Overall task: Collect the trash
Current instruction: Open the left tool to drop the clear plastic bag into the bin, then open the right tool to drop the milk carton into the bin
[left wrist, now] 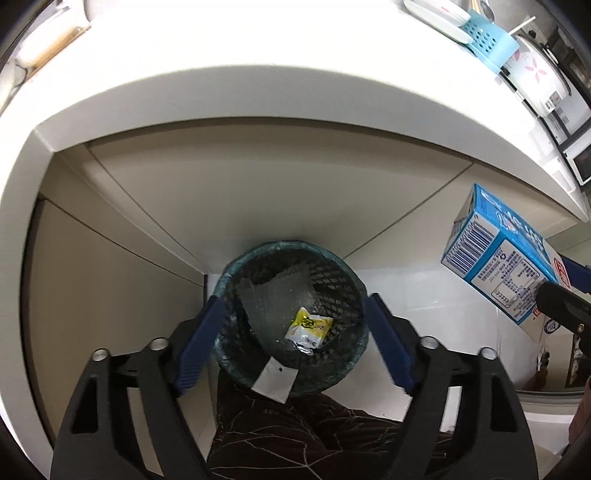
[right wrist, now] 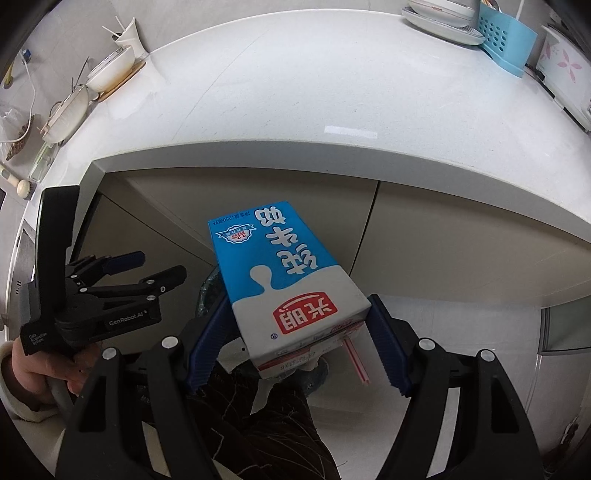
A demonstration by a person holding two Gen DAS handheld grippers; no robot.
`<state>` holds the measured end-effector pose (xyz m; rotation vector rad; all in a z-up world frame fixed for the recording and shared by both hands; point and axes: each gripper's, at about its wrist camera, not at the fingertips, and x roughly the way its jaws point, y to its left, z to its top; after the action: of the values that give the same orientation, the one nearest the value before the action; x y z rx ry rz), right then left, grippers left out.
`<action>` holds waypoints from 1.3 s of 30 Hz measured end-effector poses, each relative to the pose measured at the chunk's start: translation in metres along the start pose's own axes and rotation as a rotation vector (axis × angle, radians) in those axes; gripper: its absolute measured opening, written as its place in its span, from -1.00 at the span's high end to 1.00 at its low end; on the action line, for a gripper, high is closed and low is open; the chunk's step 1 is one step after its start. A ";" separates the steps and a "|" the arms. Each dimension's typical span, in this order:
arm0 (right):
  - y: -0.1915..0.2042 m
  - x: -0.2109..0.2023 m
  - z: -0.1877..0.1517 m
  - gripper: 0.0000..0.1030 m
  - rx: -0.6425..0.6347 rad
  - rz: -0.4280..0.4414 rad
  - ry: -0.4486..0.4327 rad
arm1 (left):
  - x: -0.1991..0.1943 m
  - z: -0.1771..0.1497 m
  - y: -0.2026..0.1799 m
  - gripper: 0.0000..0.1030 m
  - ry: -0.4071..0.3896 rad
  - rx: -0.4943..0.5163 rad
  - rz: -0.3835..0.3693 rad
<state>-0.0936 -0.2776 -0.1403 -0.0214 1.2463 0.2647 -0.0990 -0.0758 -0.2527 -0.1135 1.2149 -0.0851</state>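
A black mesh waste bin point(left wrist: 325, 373) with a green liner stands on the floor below the counter. In it lie bubble wrap point(left wrist: 277, 299) and a yellow-white sachet point(left wrist: 309, 326). My left gripper point(left wrist: 291, 343) is open and empty right above the bin. My right gripper point(right wrist: 295, 343) is shut on a blue and white milk carton point(right wrist: 284, 273) with a pink straw point(right wrist: 356, 360), held over the bin, whose edge point(right wrist: 208, 291) peeks out behind the carton. The carton also shows in the left wrist view point(left wrist: 502, 258) at the right. The left gripper shows open in the right wrist view point(right wrist: 159, 267).
A white counter point(right wrist: 332, 92) overhangs the bin, with cabinet doors point(left wrist: 258, 192) below it. On the counter stand bowls point(right wrist: 110, 70) at the left, a plate point(right wrist: 439, 22) and a blue basket point(right wrist: 506, 33) at the right. A dark patterned cloth point(left wrist: 295, 435) lies below the grippers.
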 end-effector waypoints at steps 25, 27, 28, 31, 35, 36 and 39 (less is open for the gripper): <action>0.049 0.075 0.003 -0.36 -0.255 -0.001 0.189 | -0.018 -0.011 0.065 -0.82 -0.023 -0.134 0.053; 0.056 0.091 -0.001 -0.36 -0.281 -0.001 0.224 | -0.016 -0.014 0.068 -0.82 -0.010 -0.146 0.050; 0.060 0.098 -0.001 -0.36 -0.289 -0.004 0.239 | -0.016 -0.015 0.069 -0.82 -0.007 -0.151 0.050; 0.070 0.120 -0.004 -0.36 -0.308 0.000 0.293 | -0.018 -0.018 0.073 -0.82 -0.003 -0.160 0.052; 0.078 0.139 -0.007 -0.37 -0.324 -0.006 0.333 | -0.018 -0.020 0.079 -0.82 0.006 -0.169 0.058; 0.080 0.143 -0.007 -0.37 -0.324 -0.009 0.342 | -0.017 -0.021 0.080 -0.82 0.012 -0.173 0.059; 0.080 0.151 -0.011 -0.38 -0.310 -0.002 0.355 | -0.012 -0.023 0.083 -0.82 0.027 -0.179 0.066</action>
<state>-0.0767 -0.1733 -0.2747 -0.3497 1.5465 0.4649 -0.1247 0.0066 -0.2609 -0.2287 1.2512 0.0798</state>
